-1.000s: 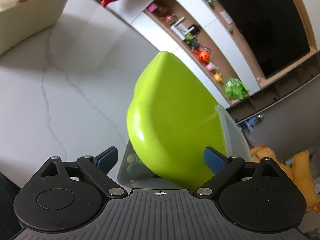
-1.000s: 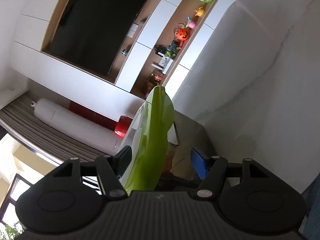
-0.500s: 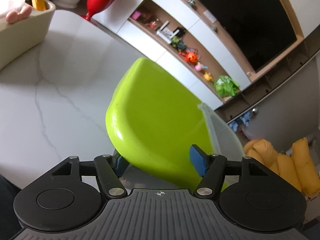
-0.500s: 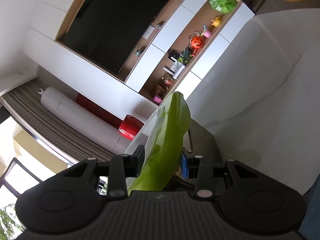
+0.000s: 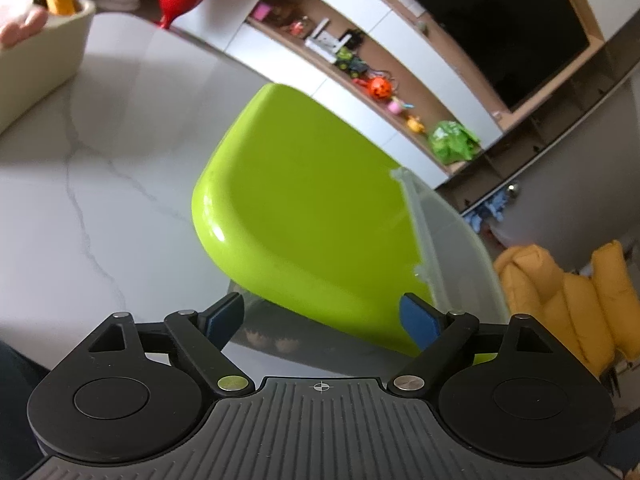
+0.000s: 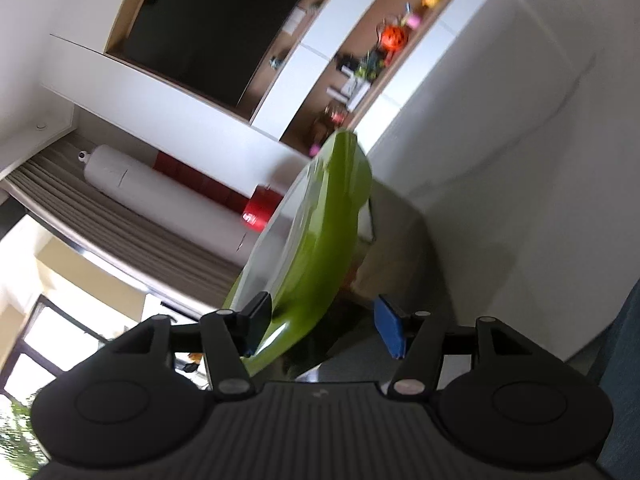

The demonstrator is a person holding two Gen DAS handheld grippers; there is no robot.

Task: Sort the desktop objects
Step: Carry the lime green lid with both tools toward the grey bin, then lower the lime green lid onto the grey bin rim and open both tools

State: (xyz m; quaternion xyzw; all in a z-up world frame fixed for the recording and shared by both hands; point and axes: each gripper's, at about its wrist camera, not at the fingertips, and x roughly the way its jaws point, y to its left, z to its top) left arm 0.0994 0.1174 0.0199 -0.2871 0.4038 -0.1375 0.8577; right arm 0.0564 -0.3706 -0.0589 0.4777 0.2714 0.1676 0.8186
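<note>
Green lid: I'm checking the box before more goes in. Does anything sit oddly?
Yes. The green lid stands tilted up off the clear box, not seated flat on it. Both the left gripper and right gripper are open around it.

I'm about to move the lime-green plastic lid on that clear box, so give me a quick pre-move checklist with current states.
1. Left gripper open: ok.
2. Right gripper open: ok.
3. Either gripper holding the lime-green plastic lid: not ok.
4. Lid tilted up off the clear plastic box: ok.
5. Box contents settled: cannot tell, mostly hidden.
6. White marble table beside the box free for setting down: ok.
</note>
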